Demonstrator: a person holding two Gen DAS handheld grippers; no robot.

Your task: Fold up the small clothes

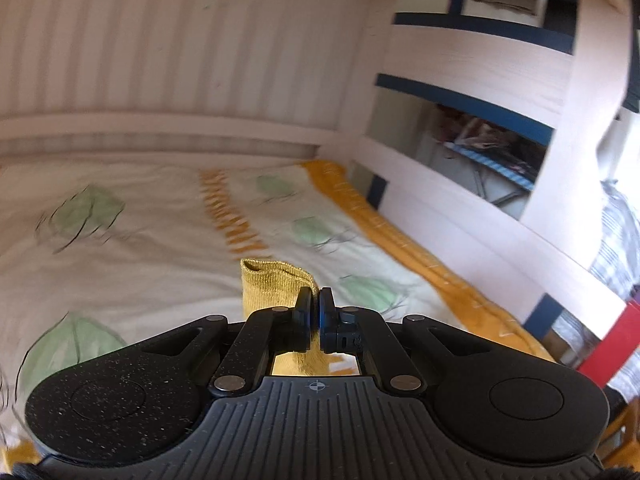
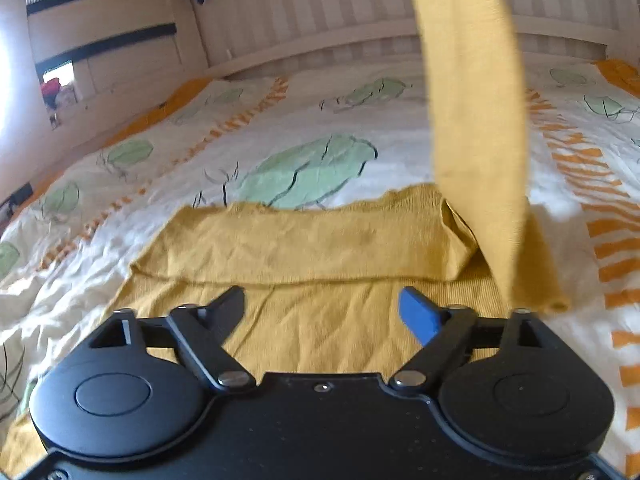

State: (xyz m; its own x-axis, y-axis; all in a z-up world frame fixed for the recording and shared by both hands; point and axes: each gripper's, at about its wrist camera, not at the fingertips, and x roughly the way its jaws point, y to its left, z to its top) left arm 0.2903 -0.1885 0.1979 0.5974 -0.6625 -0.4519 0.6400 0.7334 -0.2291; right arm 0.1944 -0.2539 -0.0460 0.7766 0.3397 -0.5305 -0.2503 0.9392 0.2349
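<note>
Left wrist: left gripper (image 1: 315,300) pinches mustard garment (image 1: 272,286) — right gripper (image 2: 322,308) gapes, holding nothing.

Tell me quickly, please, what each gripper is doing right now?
Left gripper: closed, holding the cuff of the mustard garment.
Right gripper: open, holding nothing, above the garment.

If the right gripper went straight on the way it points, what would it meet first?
Probably the mustard-yellow garment on the bedspread: the open right gripper points at its folded-over band, though depth is unclear.
</note>
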